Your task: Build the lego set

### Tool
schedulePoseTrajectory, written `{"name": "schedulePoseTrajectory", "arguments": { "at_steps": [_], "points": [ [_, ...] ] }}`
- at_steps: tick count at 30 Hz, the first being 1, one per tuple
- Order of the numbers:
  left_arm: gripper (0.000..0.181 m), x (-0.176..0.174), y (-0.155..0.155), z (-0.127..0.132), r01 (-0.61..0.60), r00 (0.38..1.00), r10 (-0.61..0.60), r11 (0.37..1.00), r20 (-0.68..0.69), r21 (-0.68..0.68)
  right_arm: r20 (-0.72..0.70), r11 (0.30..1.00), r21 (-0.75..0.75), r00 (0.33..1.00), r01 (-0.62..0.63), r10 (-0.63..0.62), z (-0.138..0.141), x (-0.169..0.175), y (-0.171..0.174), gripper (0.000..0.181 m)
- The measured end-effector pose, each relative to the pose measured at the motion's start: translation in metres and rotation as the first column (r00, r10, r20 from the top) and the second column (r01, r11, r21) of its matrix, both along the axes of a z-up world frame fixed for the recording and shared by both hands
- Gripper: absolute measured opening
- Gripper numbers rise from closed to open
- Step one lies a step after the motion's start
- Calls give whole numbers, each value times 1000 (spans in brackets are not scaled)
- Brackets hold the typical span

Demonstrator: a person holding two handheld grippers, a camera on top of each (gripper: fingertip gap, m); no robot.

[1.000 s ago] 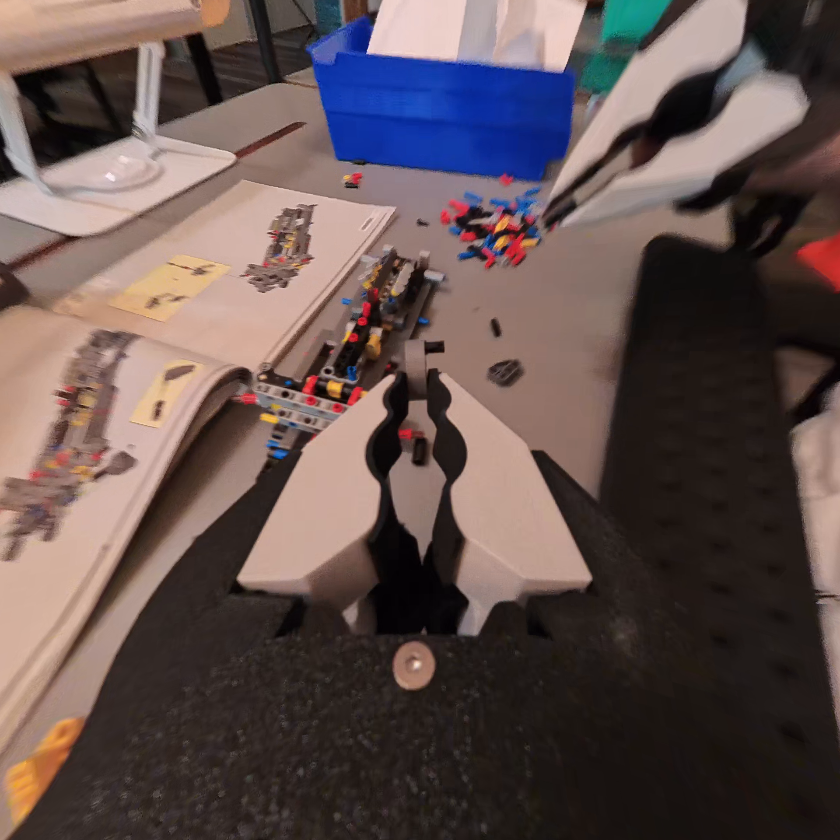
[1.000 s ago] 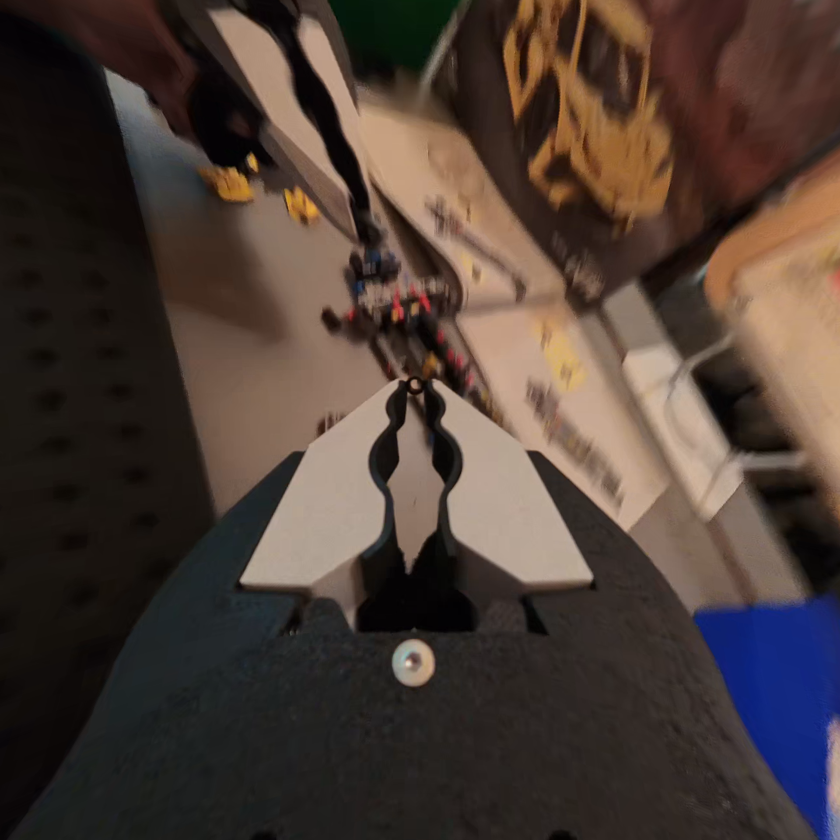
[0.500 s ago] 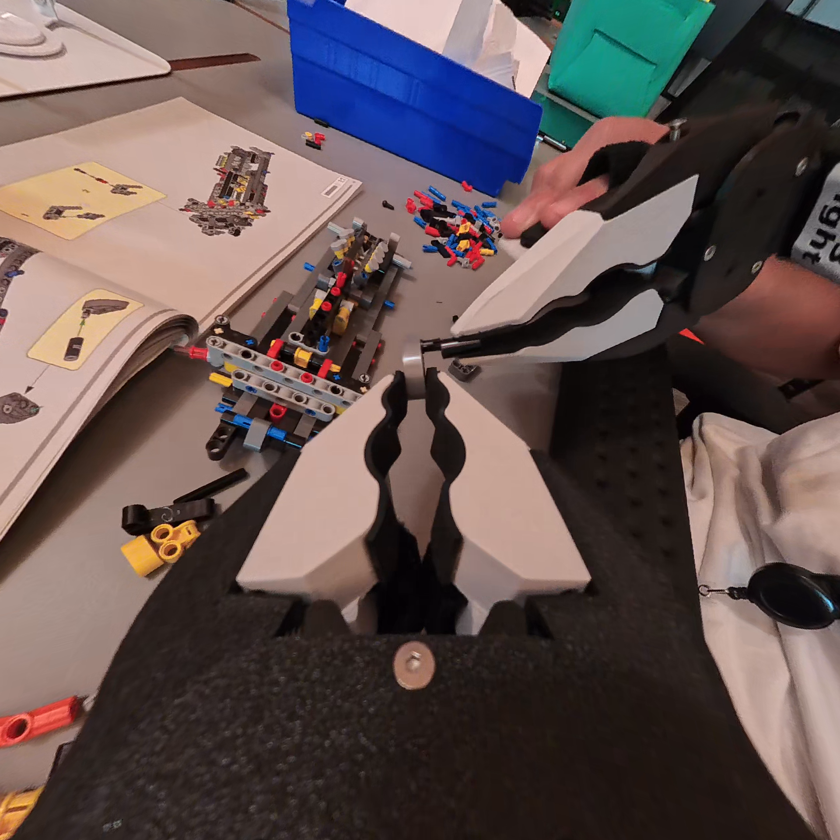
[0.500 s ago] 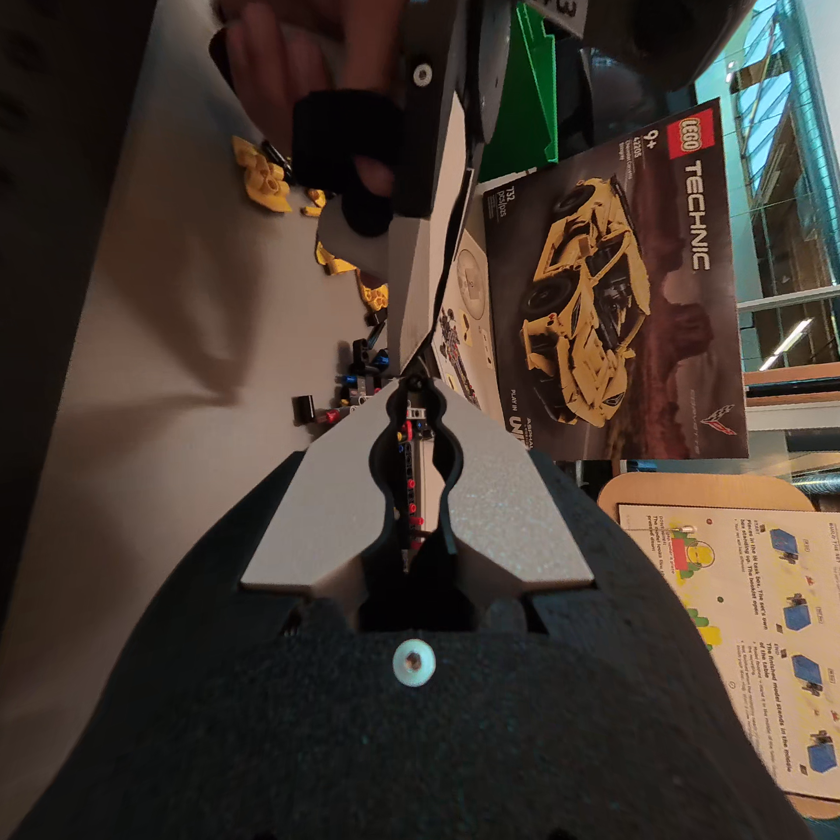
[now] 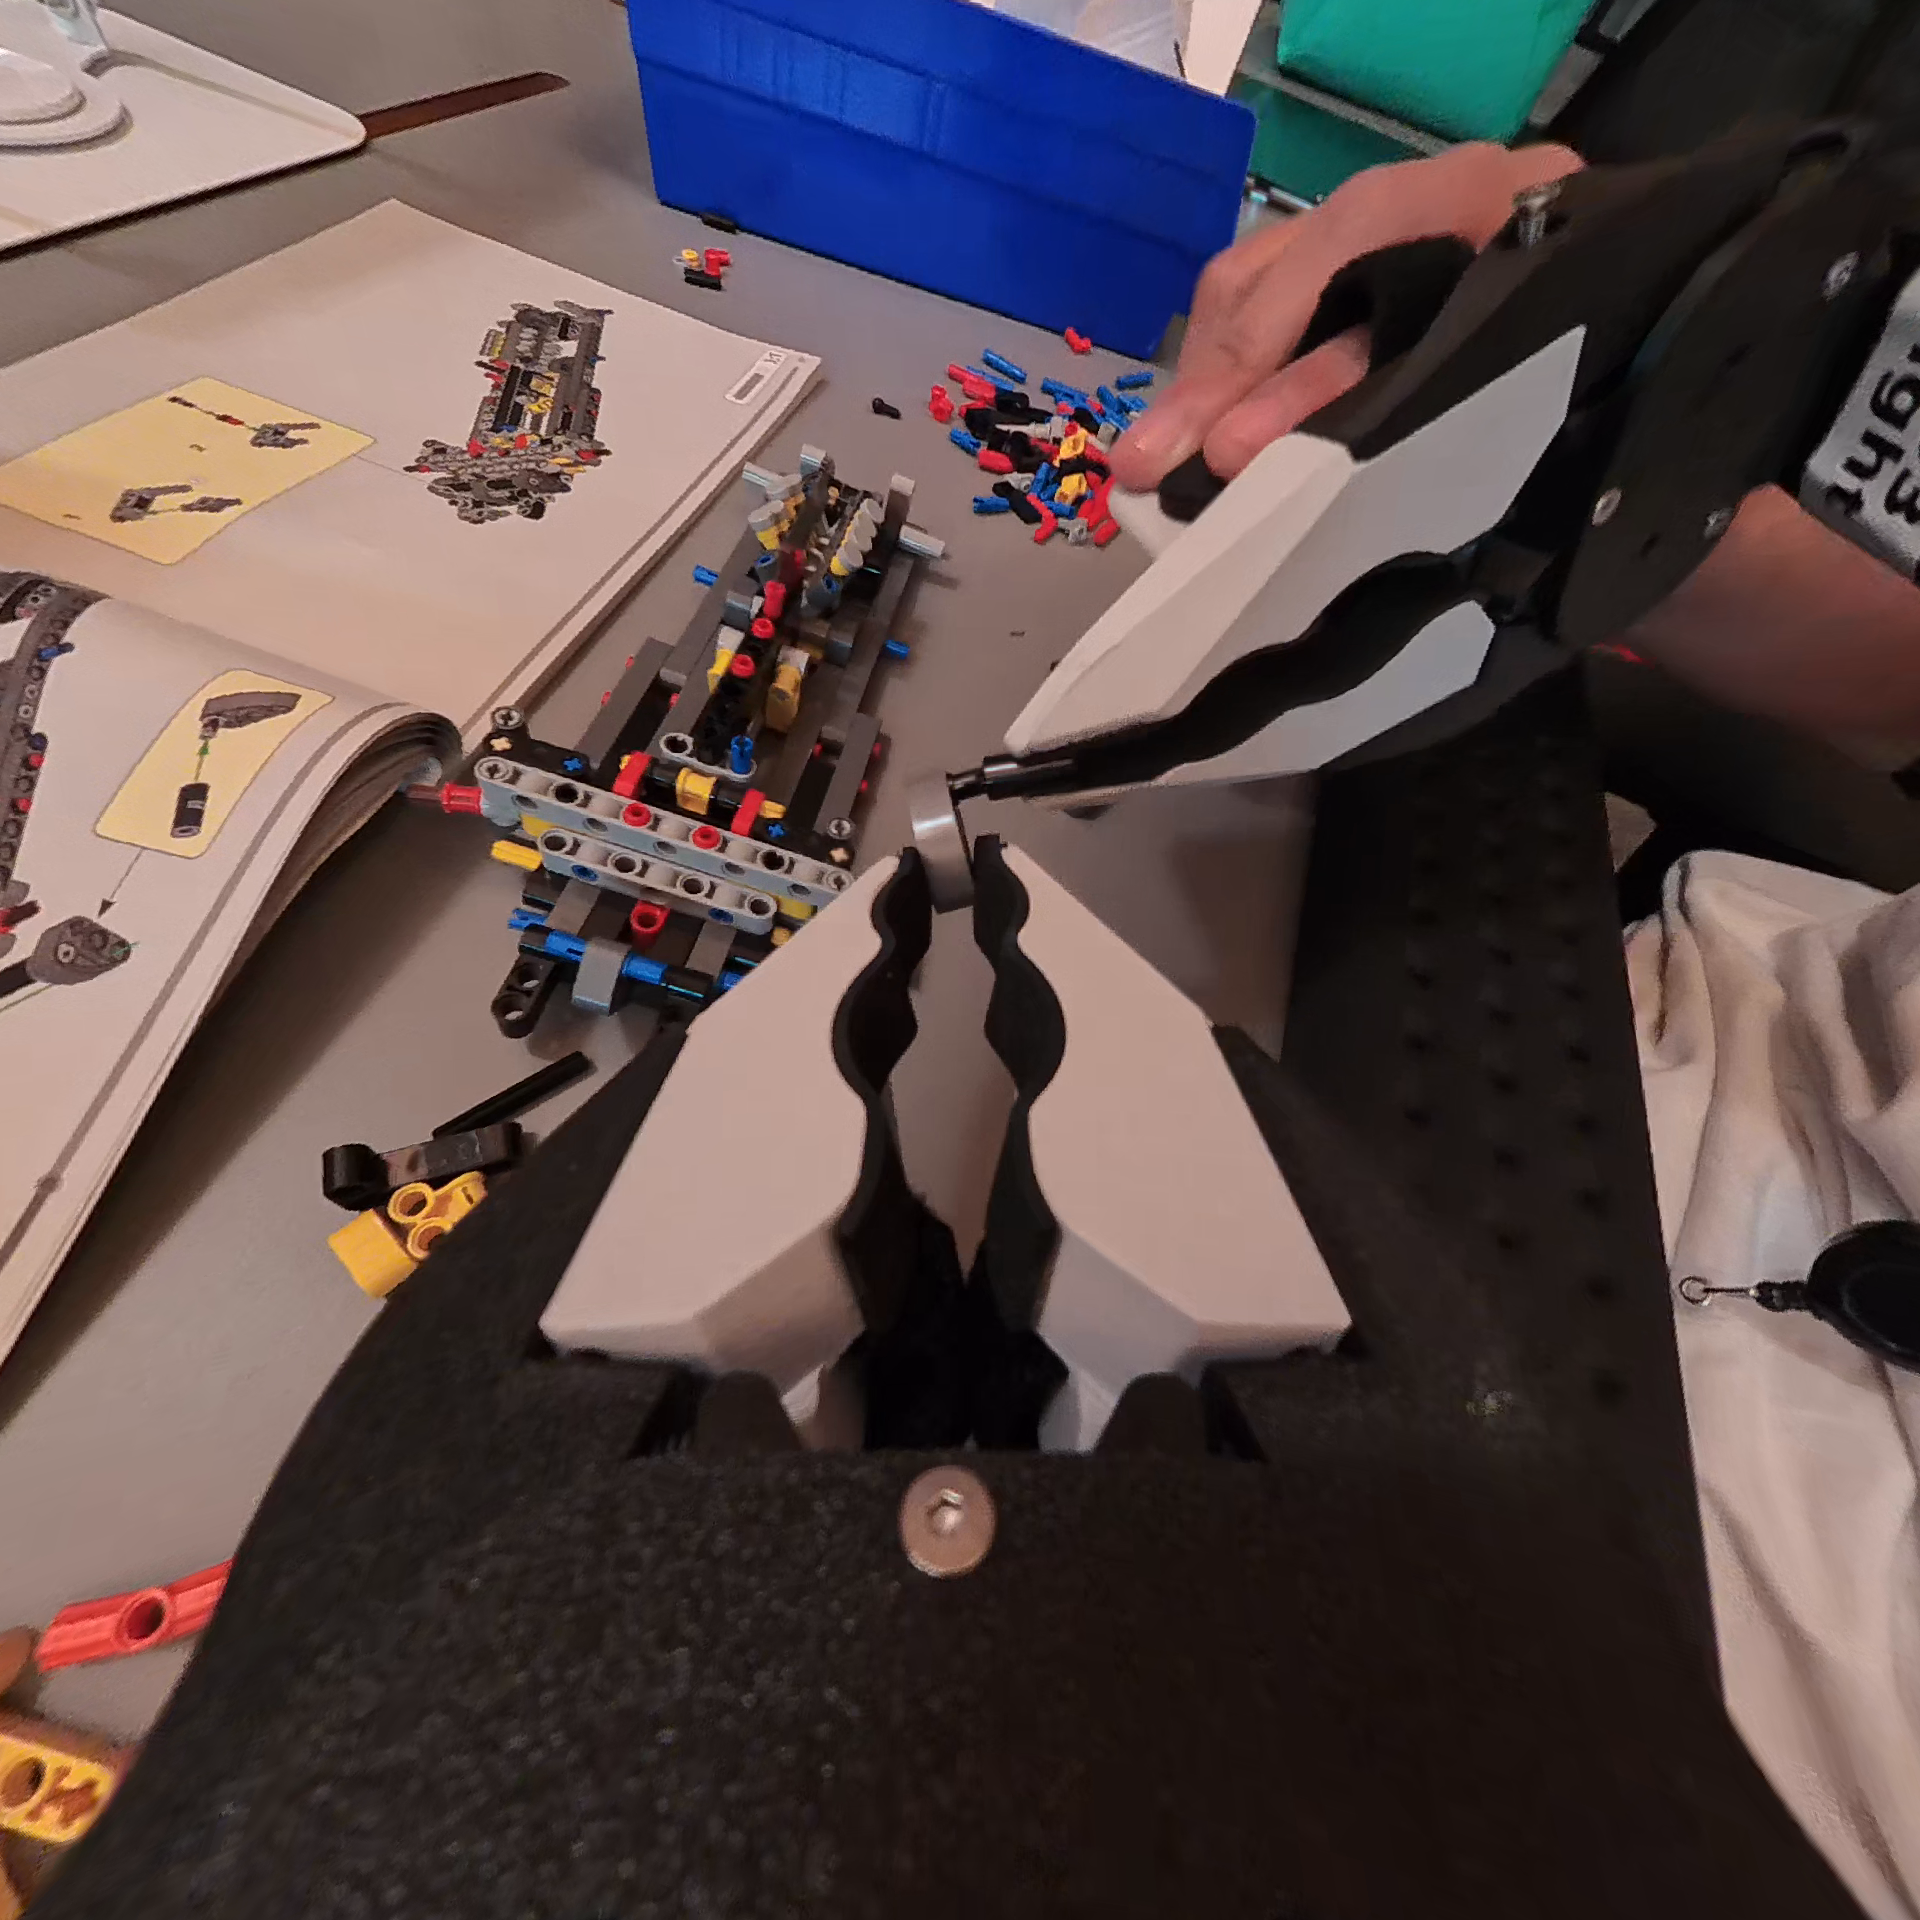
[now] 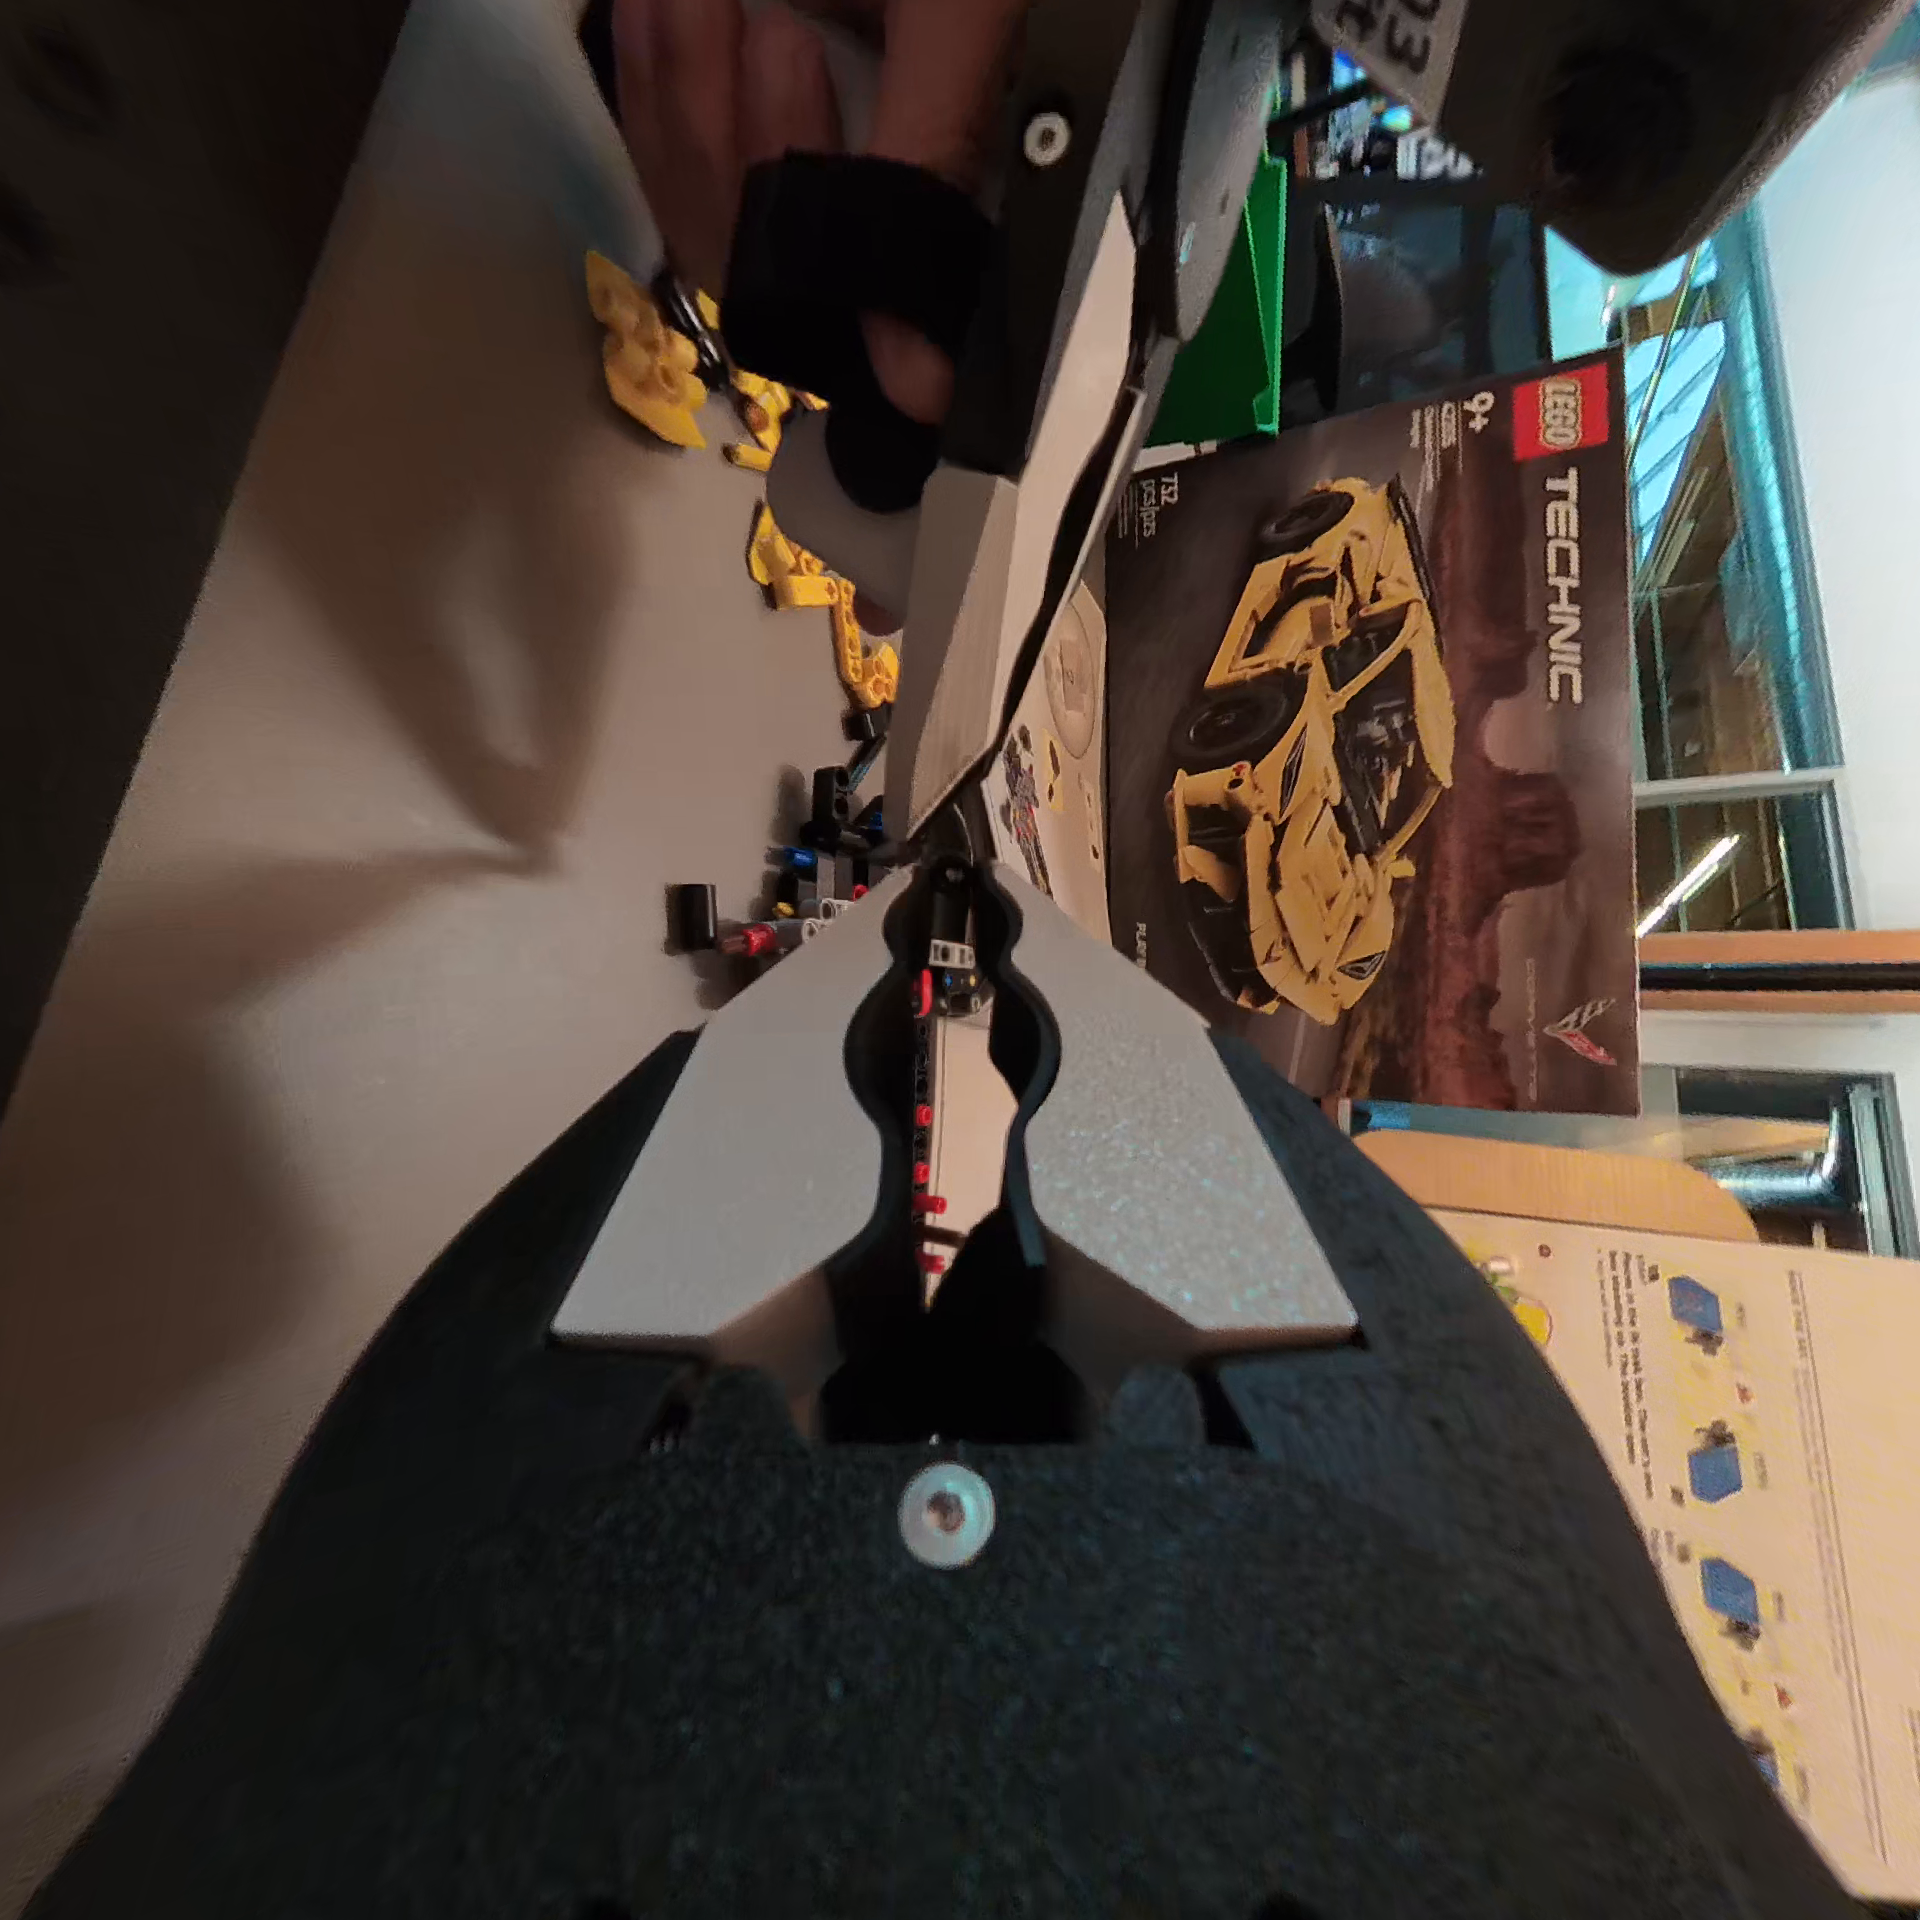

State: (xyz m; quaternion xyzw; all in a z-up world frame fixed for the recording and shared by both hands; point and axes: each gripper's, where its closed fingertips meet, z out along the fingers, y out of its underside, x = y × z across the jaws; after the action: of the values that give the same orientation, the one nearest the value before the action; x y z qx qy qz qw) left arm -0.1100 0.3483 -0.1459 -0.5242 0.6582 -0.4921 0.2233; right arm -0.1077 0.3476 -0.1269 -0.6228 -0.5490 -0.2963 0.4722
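1. On the grey table, far left, lies the open instruction booklet.
2. Just right of it sits the part-built lego chassis.
3. Next, the left gripper pinches a grey round piece.
4. Rightmost, the right gripper clamps a black pin touching that piece.

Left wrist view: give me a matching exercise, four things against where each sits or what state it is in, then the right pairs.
Things:
1. grey round piece
2. black pin
3. blue bin
4. instruction booklet

Places or states:
A. lying open on the table, left of the half-built chassis
B. standing at the far edge, behind the pile of small loose parts
C. clamped at the tips of the left gripper
D. held at the tips of the right gripper, its end at the grey piece

Pairs: 1-C, 2-D, 3-B, 4-A
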Motion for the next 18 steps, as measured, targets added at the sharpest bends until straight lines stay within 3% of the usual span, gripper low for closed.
{"name": "schedulePoseTrajectory", "arguments": {
  "at_steps": [2,5,18],
  "points": [
    [8,-2,-3,-1,27,1000,-27,1000,-1,5,-27,999,0,998,-51,51,-1,-2,-3,7],
    [7,-6,-7,1,65,998,-65,998,4,-5,-175,994,-11,979,-106,103,1,-4,-7,6],
    [8,-6,-7,-13,73,997,-70,995,-40,64,-178,999,6,983,-52,52,-17,-2,-2,6]
  ]
}}
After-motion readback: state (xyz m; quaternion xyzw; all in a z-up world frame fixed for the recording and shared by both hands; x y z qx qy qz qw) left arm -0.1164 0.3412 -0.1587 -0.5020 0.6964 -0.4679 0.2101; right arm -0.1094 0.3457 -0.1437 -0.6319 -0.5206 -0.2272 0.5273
